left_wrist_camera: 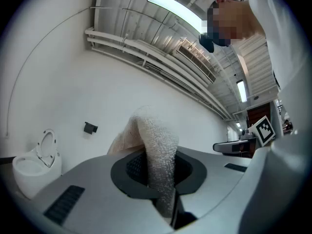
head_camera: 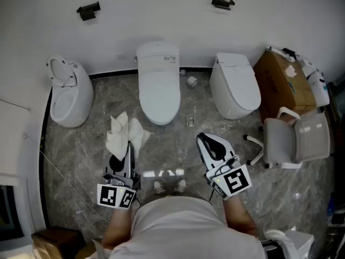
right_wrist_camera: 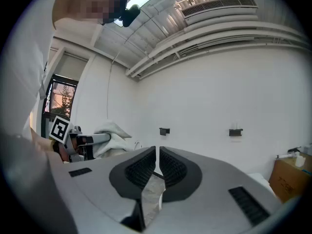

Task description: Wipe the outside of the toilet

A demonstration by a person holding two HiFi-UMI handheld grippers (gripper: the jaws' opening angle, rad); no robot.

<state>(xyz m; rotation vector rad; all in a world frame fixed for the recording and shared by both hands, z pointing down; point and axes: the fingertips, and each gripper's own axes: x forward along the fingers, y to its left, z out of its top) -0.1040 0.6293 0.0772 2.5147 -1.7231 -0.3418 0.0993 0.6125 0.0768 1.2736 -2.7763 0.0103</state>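
Observation:
Three white toilets stand along the far wall; the middle toilet point(head_camera: 159, 90) has its lid down and is straight ahead of me. My left gripper point(head_camera: 128, 147) is shut on a white cloth point(head_camera: 125, 133), which hangs crumpled over the floor short of that toilet. In the left gripper view the cloth point(left_wrist_camera: 155, 145) is pinched between the jaws of the left gripper point(left_wrist_camera: 158, 169) and rises above them. My right gripper point(head_camera: 205, 139) is held beside it at the right, shut with nothing in it. In the right gripper view the right gripper point(right_wrist_camera: 157, 152) has its pads nearly touching.
The left toilet point(head_camera: 70, 96) has its seat up; the right toilet point(head_camera: 234, 85) is shut. A grey chair point(head_camera: 294, 139) and a cardboard box point(head_camera: 283, 82) stand at the right. A paper roll point(head_camera: 192, 81) lies between toilets. Two black holders point(head_camera: 89, 9) hang on the wall.

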